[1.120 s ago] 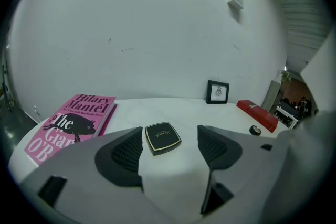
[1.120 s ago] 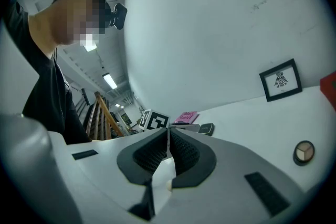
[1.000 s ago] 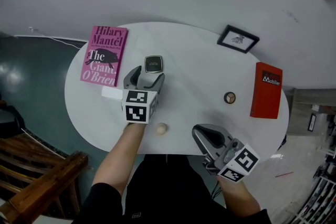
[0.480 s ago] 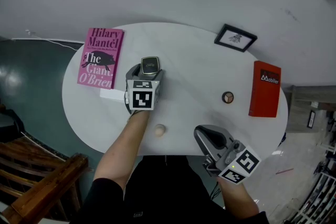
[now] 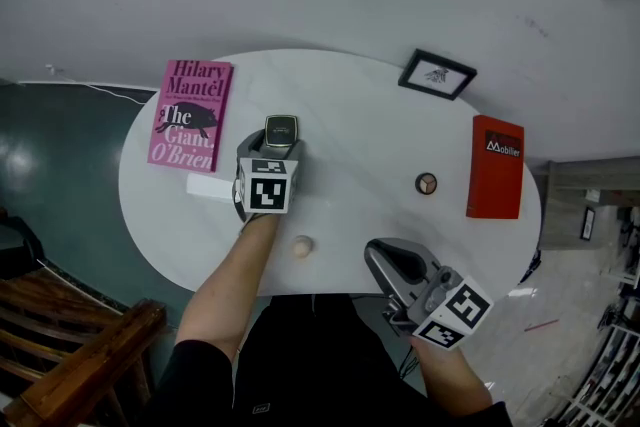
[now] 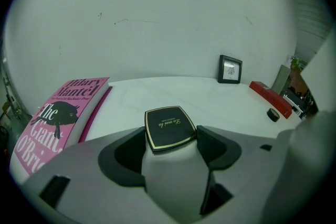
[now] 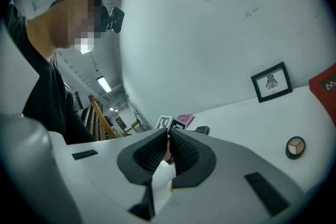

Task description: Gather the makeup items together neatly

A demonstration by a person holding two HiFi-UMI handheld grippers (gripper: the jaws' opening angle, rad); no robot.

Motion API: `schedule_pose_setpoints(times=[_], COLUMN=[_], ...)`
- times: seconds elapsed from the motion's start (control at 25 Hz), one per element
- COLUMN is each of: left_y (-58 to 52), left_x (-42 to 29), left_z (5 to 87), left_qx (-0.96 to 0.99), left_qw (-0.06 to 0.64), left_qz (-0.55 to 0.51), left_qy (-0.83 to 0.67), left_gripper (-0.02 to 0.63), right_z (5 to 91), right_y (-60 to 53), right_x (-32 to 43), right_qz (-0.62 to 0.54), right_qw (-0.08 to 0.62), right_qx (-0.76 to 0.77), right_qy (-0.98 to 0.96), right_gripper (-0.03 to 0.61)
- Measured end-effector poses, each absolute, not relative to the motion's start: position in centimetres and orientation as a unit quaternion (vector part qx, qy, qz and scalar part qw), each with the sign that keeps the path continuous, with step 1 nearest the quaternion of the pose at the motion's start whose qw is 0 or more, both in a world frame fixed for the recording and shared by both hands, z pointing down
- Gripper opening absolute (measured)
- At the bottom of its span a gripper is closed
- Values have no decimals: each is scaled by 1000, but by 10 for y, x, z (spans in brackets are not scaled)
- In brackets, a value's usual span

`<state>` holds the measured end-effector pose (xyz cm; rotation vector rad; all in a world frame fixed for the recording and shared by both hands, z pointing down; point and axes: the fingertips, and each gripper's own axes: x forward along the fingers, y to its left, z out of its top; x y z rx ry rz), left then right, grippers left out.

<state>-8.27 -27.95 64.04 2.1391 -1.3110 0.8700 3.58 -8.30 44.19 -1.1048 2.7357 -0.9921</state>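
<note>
Left tool jaws are just narrowing, wide around the black compact, not pressing; a skewed squeeze is risking skidding it across the counter.

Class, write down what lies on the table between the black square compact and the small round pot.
Nothing: the head view shows bare white table between the black compact and the round pot.

Pink book, lower corner beyond the left gripper view's edge
</note>
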Motion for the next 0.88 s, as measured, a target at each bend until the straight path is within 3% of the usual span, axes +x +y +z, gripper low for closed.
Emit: schedule_pose_setpoints(times=[0.88], left_y=[-202], left_x=[-114], left_z=[643], left_qx=[788], left_qw=[236], left_qz=[320], left_qy=[-471], left_gripper=[308], right_z=[434], right_y=[-73], right_x=[0], right_qz=[-314], right_qw=[-8], right_qx=[-308], right_qy=[898], right_gripper=[38])
